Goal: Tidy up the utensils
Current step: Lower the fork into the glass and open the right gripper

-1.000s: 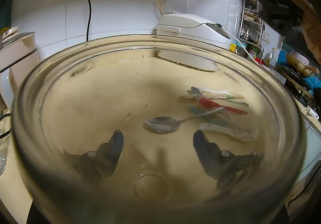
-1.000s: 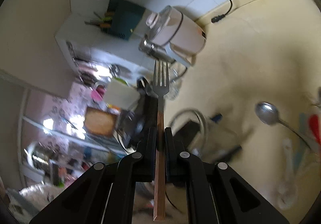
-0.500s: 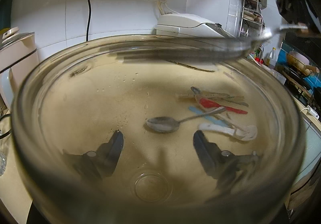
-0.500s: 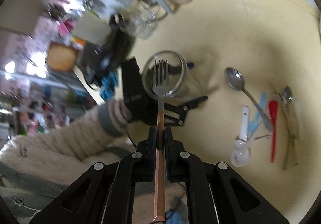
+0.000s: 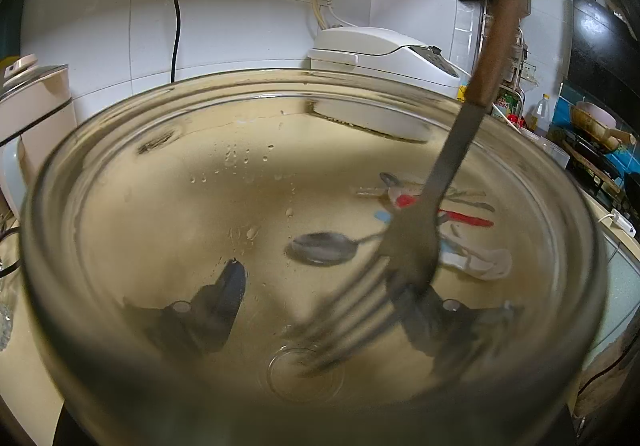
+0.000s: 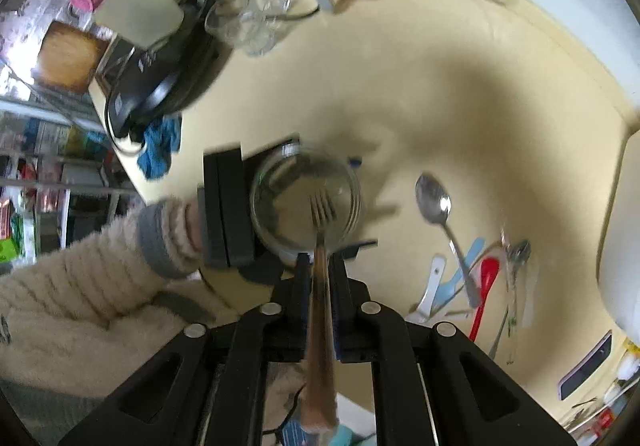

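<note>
My right gripper point(image 6: 320, 270) squeezes the fork point(image 6: 320, 242), and now its tines have dipped into the jar point(image 6: 306, 202) my left gripper point(image 5: 320, 298) hugs. Letting go comes next, I think.

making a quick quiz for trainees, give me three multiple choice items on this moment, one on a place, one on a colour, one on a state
1. Where are the tines of the fork?
A. inside the glass jar
B. flat on the counter
C. in the rice cooker

2. What colour is the fork's handle?
A. red
B. brown
C. white

3. What state is the right gripper in?
A. open and empty
B. shut on a spoon
C. shut on the fork

Answers:
1. A, in both views the tines sit below the jar's rim.
2. B, the handle between the fingers is coppery brown.
3. C, its fingers press on both sides of the fork handle, while the metal spoon lies on the counter.
</note>
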The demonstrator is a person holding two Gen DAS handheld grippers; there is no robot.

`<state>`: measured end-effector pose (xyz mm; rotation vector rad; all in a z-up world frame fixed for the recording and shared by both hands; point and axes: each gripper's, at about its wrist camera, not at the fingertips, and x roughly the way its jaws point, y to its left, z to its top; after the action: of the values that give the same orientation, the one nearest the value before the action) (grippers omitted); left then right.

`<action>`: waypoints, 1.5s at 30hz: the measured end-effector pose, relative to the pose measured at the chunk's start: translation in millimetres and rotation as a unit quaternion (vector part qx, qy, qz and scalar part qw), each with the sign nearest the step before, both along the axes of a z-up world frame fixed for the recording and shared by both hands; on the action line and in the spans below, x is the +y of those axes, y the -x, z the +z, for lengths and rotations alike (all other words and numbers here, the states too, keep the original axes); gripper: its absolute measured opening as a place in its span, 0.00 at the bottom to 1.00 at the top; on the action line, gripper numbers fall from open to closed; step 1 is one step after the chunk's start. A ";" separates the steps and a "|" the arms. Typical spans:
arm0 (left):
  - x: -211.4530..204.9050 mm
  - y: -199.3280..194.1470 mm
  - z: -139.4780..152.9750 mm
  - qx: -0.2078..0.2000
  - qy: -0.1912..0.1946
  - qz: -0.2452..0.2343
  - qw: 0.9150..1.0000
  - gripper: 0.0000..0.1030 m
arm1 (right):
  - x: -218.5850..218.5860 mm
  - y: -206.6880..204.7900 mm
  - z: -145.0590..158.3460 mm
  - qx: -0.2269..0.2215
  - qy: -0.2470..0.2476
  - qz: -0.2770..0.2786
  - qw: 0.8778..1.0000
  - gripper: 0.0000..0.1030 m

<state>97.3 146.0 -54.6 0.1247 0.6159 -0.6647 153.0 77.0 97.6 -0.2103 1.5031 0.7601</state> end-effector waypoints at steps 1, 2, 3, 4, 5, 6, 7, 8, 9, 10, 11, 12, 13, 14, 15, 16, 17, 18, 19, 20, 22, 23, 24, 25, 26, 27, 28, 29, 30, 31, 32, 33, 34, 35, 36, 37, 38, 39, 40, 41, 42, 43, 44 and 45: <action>-0.2 0.6 0.0 0.000 0.000 0.000 1.000 0.78 | -0.6 -0.6 5.6 -0.007 -0.004 -0.004 1.000 0.13; -0.2 0.7 0.1 0.000 0.000 0.000 1.000 0.78 | -3.8 -1.1 12.0 -0.017 -0.009 -0.010 1.000 0.13; -0.3 0.7 0.1 0.000 0.000 0.000 1.000 0.78 | -7.8 -1.3 19.3 -0.031 -0.013 -0.017 0.999 0.13; -0.2 0.7 0.2 0.000 0.000 0.000 1.000 0.78 | -16.3 -1.0 30.1 -0.056 -0.015 -0.028 0.998 0.14; -0.4 0.8 0.1 0.000 0.000 0.000 1.000 0.78 | -20.2 -1.0 37.5 -0.070 -0.018 -0.035 0.997 0.14; -0.4 0.8 0.1 0.000 0.000 0.000 1.000 0.78 | -29.4 -0.6 45.9 -0.087 -0.024 -0.049 0.995 0.14; -0.4 0.8 0.0 0.000 0.000 0.000 1.000 0.78 | -39.5 0.4 53.4 -0.100 -0.032 -0.065 0.992 0.14; -0.4 0.8 0.1 0.000 0.000 0.000 1.000 0.78 | -52.4 2.0 59.3 -0.115 -0.039 -0.084 0.989 0.14; -0.4 0.8 0.0 0.000 0.000 0.000 1.000 0.78 | -61.1 3.8 62.2 -0.125 -0.041 -0.099 0.986 0.14; -0.2 1.2 -0.1 0.000 0.000 0.000 1.000 0.78 | -73.7 6.6 64.2 -0.136 -0.044 -0.118 0.983 0.14; -0.3 1.4 -0.1 0.000 0.000 0.000 1.000 0.78 | -84.2 9.5 64.3 -0.142 -0.047 -0.133 0.980 0.14; -0.2 1.4 0.0 0.000 0.000 0.000 1.000 0.79 | -98.0 12.1 63.7 -0.147 -0.053 -0.153 0.976 0.14; -0.2 1.5 0.1 0.000 0.000 -0.001 1.000 0.79 | -112.9 14.6 62.3 -0.149 -0.064 -0.174 0.971 0.14; -0.2 1.6 0.2 0.000 0.001 -0.001 1.000 0.79 | -124.7 17.9 59.3 -0.150 -0.075 -0.190 0.967 0.14; 0.0 1.3 0.3 0.000 0.001 -0.001 1.000 0.79 | -136.8 21.5 54.9 -0.150 -0.088 -0.205 0.963 0.14; -0.1 1.3 0.3 0.000 0.001 -0.001 1.000 0.79 | -146.5 24.9 48.0 -0.149 -0.093 -0.218 0.960 0.14; -0.1 1.3 0.3 0.000 0.000 -0.001 1.000 0.79 | -150.9 27.6 40.6 -0.147 -0.091 -0.223 0.959 0.14; 0.0 1.3 0.4 0.000 0.000 -0.001 1.000 0.79 | -151.9 32.5 31.5 -0.147 -0.081 -0.222 0.960 0.14; 0.0 1.3 0.3 0.000 0.000 -0.001 1.000 0.79 | -149.6 37.5 21.1 -0.152 -0.066 -0.218 0.962 0.14; -0.1 1.3 0.3 0.000 0.001 -0.001 1.000 0.79 | -144.4 41.3 11.2 -0.154 -0.051 -0.212 0.964 0.14; -0.1 1.4 0.3 0.000 0.000 -0.001 1.000 0.79 | -130.6 48.5 -7.6 -0.162 -0.031 -0.206 0.965 0.14; -0.1 1.4 0.3 0.000 0.000 -0.001 1.000 0.79 | -123.7 51.1 -11.5 -0.170 -0.033 -0.206 0.963 0.14; -0.1 1.4 0.3 0.000 0.000 0.000 1.000 0.79 | -115.5 52.8 -12.7 -0.178 -0.042 -0.207 0.961 0.15; -0.2 1.5 0.5 0.000 -0.001 0.000 1.000 0.79 | -106.2 54.8 -11.7 -0.186 -0.055 -0.208 0.959 0.14; -0.5 2.2 0.2 -0.001 -0.002 0.000 1.000 0.79 | -96.8 54.4 -10.2 -0.191 -0.063 -0.206 0.958 0.15; -1.1 2.1 0.1 -0.001 -0.003 0.000 1.000 0.79 | -86.1 53.3 -7.4 -0.201 -0.062 -0.201 0.957 0.15; -1.4 3.3 -0.1 -0.001 -0.003 -0.001 1.000 0.79 | -72.5 50.6 -3.3 -0.217 -0.058 -0.197 0.954 0.15; -1.2 2.8 0.1 -0.001 -0.004 -0.001 1.000 0.80 | -63.0 49.0 0.8 -0.226 -0.064 -0.192 0.953 0.15; -3.5 3.9 0.3 -0.001 -0.005 -0.001 1.000 0.80 | -53.7 46.4 5.4 -0.227 -0.079 -0.185 0.953 0.15; -4.0 4.2 0.4 -0.001 -0.006 -0.001 1.000 0.80 | -45.2 43.8 9.9 -0.226 -0.095 -0.181 0.953 0.15; -4.9 4.9 0.6 -0.001 -0.006 -0.002 1.000 0.80 | -39.2 41.7 13.4 -0.225 -0.105 -0.180 0.952 0.15; -5.3 6.1 0.5 -0.002 -0.007 -0.002 1.000 0.80 | -36.2 39.4 16.0 -0.224 -0.111 -0.179 0.951 0.15; -5.4 6.4 0.4 -0.002 -0.007 -0.003 1.000 0.81 | -35.6 39.2 17.6 -0.227 -0.112 -0.180 0.951 0.15; -5.3 6.9 0.3 -0.002 -0.008 -0.003 1.000 0.81 | -38.0 39.3 19.5 -0.231 -0.112 -0.183 0.949 0.15; -5.5 6.8 0.3 -0.001 -0.008 -0.004 1.000 0.81 | -46.8 39.2 21.9 -0.235 -0.111 -0.191 0.947 0.15; -5.7 7.4 0.3 -0.002 -0.009 -0.004 1.000 0.81 | -54.8 39.3 22.6 -0.237 -0.110 -0.198 0.945 0.15; -5.9 7.7 0.5 -0.002 -0.011 -0.004 1.000 0.81 | -67.3 38.8 22.7 -0.238 -0.108 -0.209 0.942 0.15; -5.8 7.5 0.5 -0.002 -0.011 -0.004 1.000 0.81 | -85.0 38.7 22.3 -0.238 -0.104 -0.226 0.939 0.15; -5.4 7.3 0.7 -0.002 -0.010 -0.004 1.000 0.81 | -102.0 38.2 20.5 -0.237 -0.097 -0.241 0.936 0.15; -5.4 7.5 0.5 -0.002 -0.011 -0.004 1.000 0.81 | -118.7 36.4 16.3 -0.235 -0.086 -0.257 0.933 0.15; -5.4 7.5 0.4 -0.002 -0.011 -0.004 1.000 0.81 | -138.3 36.0 12.2 -0.232 -0.071 -0.276 0.930 0.15; -5.4 7.4 0.4 -0.002 -0.011 -0.003 1.000 0.81 | -158.6 34.9 5.0 -0.224 -0.057 -0.297 0.926 0.15; -4.9 7.3 0.2 -0.002 -0.011 -0.003 1.000 0.81 | -176.7 34.6 -4.0 -0.217 -0.045 -0.314 0.923 0.16; -4.6 7.7 -0.4 -0.001 -0.010 -0.004 1.000 0.81 | -192.2 34.8 -13.6 -0.212 -0.029 -0.325 0.921 0.21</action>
<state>89.6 141.4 -55.0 0.1475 0.6203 -0.6666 118.2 -115.2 84.0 0.1645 1.0333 0.1985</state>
